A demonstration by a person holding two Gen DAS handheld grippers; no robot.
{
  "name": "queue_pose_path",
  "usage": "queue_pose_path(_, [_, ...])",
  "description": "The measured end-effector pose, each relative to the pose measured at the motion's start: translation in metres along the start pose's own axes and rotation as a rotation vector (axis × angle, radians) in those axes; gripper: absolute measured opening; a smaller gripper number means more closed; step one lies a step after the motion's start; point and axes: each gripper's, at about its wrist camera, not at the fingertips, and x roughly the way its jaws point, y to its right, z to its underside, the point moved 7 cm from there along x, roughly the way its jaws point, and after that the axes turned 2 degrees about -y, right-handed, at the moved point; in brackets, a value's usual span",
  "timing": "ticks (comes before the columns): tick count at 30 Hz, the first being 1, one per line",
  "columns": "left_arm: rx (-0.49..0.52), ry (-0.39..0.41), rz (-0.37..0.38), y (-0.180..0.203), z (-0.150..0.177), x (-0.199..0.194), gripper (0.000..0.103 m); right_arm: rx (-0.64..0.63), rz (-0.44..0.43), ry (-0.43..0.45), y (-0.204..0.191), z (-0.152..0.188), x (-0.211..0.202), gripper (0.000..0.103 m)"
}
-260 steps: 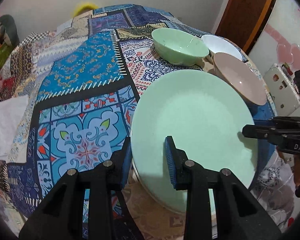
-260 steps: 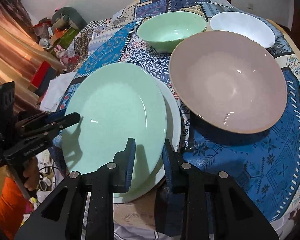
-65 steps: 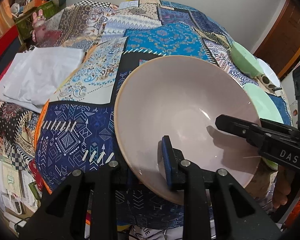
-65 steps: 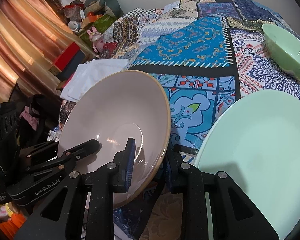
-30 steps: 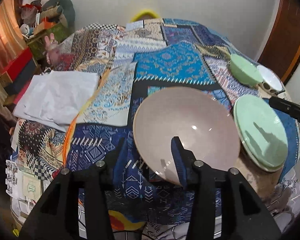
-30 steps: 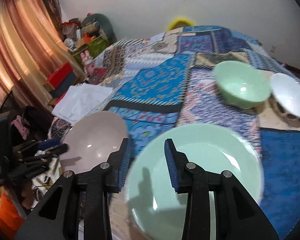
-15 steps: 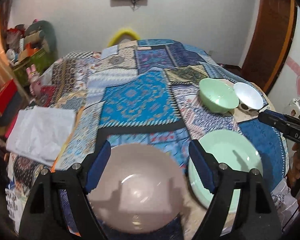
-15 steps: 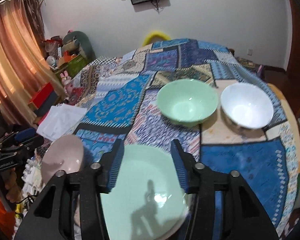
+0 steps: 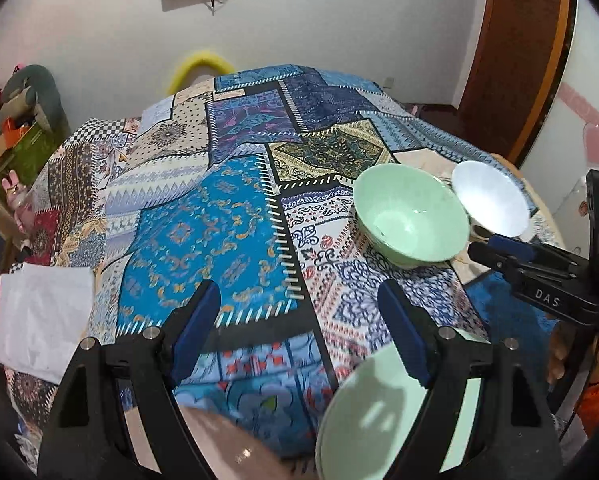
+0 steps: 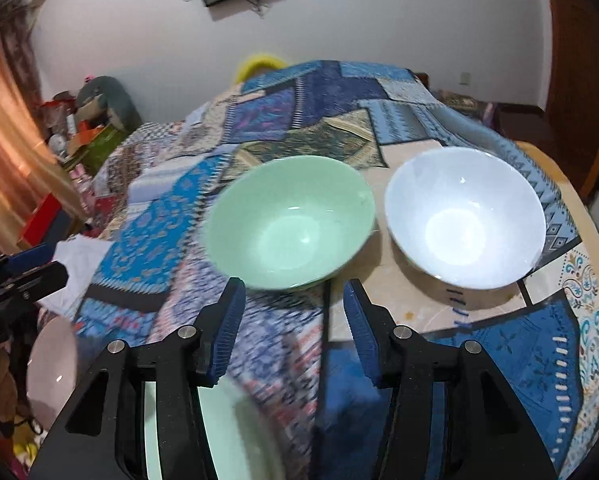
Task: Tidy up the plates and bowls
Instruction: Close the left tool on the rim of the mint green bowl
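The table (image 9: 227,220) fills both views, draped in a patchwork cloth (image 9: 203,240) of blue, cream and navy panels, and everything sits along its near and right-hand side. Largest piece of crockery: the green plate (image 9: 363,420), down at 5 o'clock in the left wrist view, lying flat at the near edge. It looks parked there as the base of a plate pile. Beside it at 6 o'clock, just a sliver of the pink bowl (image 9: 235,448), also showing at 8 o'clock in the right wrist view; seemingly set apart to start a bowl stack.

Next, the green bowl (image 10: 289,222), upright, dead centre ahead of the right tool (image 10: 293,328). Its jaws are spread wide and hold nothing, lined up on the near rim, so my read is this bowl goes next. The white bowl (image 10: 465,216) stands at 2 o'clock, just beside it, rims close but apart.

The left tool (image 9: 299,332) is gaping wide too, empty, poised over the cloth near the plate.

White folded paper (image 9: 39,320) lies at 9 o'clock in the left view.

Writing: "DAS" reads on the right tool's body at 3 o'clock in the left view; the lettering on the other is too blurred.
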Motion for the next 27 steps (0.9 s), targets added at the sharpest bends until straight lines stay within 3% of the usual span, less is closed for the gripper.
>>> queue_pose_path(7, [0.040, -0.022, 0.022, 0.013, -0.006, 0.023, 0.081, 0.067, -0.004, -0.061, 0.014, -0.006, 0.026, 0.035])
queue_pose_path(15, [0.054, -0.027, 0.021, 0.013, -0.011, 0.037, 0.081, 0.122, -0.007, -0.123, 0.019, -0.009, 0.051, 0.033])
queue_pose_path(21, [0.054, -0.064, -0.001, 0.008, -0.014, 0.049, 0.081, 0.101, -0.036, -0.134, 0.018, -0.011, 0.052, 0.024])
queue_pose_path(27, [0.029, -0.076, 0.032, 0.007, -0.021, 0.056, 0.081, 0.016, -0.086, -0.149, 0.001, -0.007, 0.051, 0.022])
